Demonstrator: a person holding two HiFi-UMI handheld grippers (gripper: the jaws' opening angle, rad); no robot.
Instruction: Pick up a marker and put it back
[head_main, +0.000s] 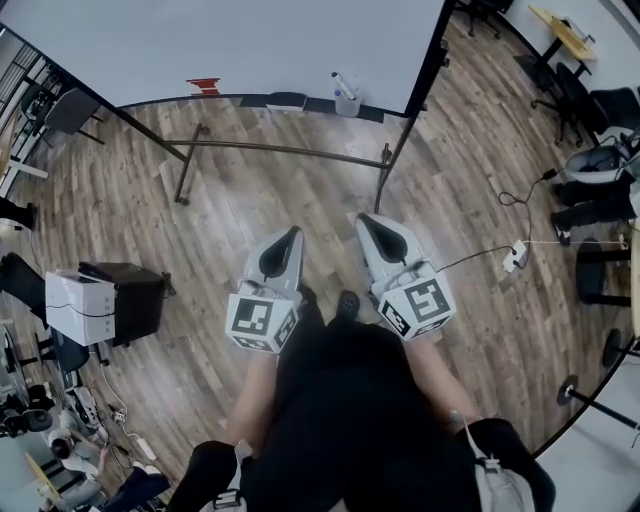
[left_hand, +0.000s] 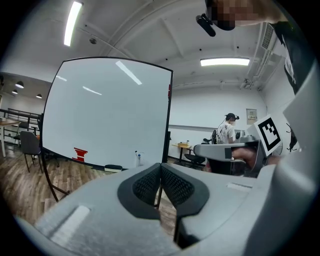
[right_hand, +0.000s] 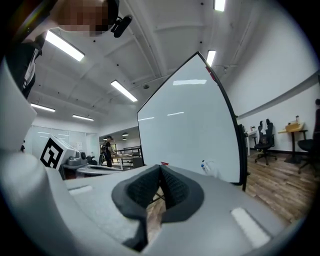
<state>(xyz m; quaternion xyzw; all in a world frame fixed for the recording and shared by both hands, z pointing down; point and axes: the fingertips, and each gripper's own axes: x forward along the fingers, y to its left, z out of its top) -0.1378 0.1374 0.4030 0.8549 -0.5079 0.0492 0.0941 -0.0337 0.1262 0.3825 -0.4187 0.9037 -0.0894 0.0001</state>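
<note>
Ceiling lights (left_hand: 225, 62) only in gripper views

left claw (left_hand: 160, 172) closed and empty, facing a whiteboard (left_hand: 107, 115) on wood floor (left_hand: 25, 182)

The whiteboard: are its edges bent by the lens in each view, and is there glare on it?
Head view: the whiteboard has a bowed lower edge, no glare. Left gripper view: its frame bulges outward, and pale streaks of glare cross it. Right gripper view: it tapers to a tilted peak, with faint streaks.
</note>
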